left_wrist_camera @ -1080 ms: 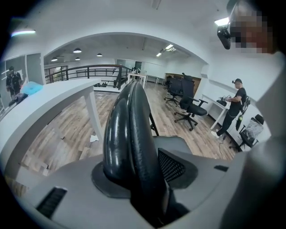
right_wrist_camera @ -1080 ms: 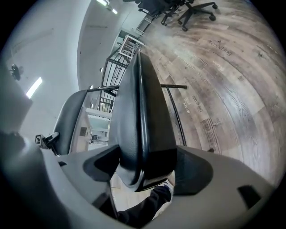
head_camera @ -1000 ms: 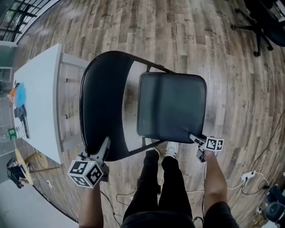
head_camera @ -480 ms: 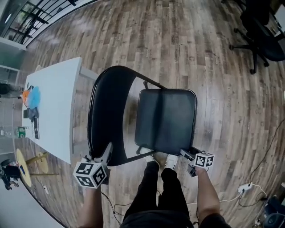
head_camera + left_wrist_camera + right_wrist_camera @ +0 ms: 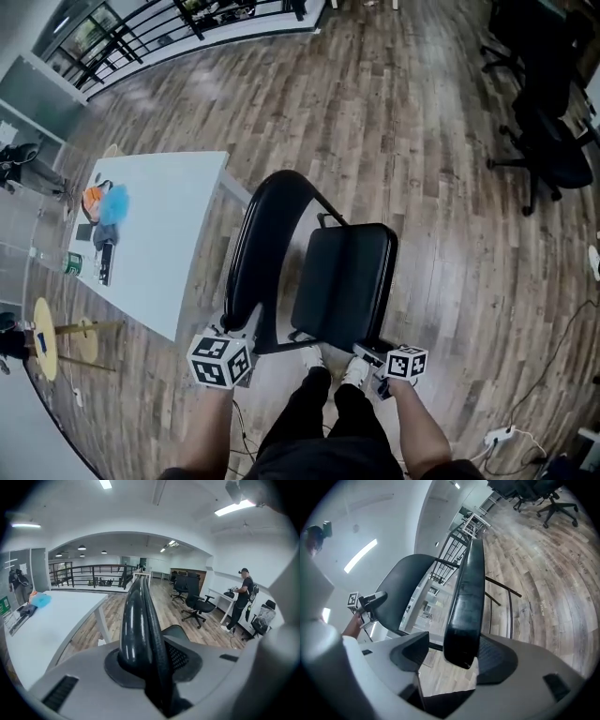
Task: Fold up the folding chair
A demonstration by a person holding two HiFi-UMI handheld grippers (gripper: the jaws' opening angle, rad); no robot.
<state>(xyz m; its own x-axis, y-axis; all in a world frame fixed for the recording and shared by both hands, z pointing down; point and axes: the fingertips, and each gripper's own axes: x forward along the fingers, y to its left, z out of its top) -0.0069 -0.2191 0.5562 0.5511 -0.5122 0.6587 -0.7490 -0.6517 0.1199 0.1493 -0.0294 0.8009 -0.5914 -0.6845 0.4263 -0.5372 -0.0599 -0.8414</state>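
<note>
A black folding chair stands on the wood floor, its seat (image 5: 342, 281) tipped up close beside the curved backrest (image 5: 267, 239). My left gripper (image 5: 236, 326) is at the backrest's near edge. In the left gripper view the backrest rim (image 5: 138, 620) runs between the jaws of that gripper (image 5: 150, 667); they are closing and both pads press on it. My right gripper (image 5: 363, 352) is at the seat's front corner. In the right gripper view the seat edge (image 5: 468, 597) lies between the jaws of that gripper (image 5: 457, 656), against one pad with a gap at the other.
A white table (image 5: 159, 253) with small items stands just left of the chair. Black office chairs (image 5: 548, 141) are at the right, and cables (image 5: 497, 436) lie on the floor nearby. The person's shoes (image 5: 314, 356) are under the chair's front. Another person (image 5: 243, 597) stands far off.
Both grippers have risen with the chair. The seat has swung up towards the backrest and looks narrower from above. The left jaws have closed in on the backrest rim.
</note>
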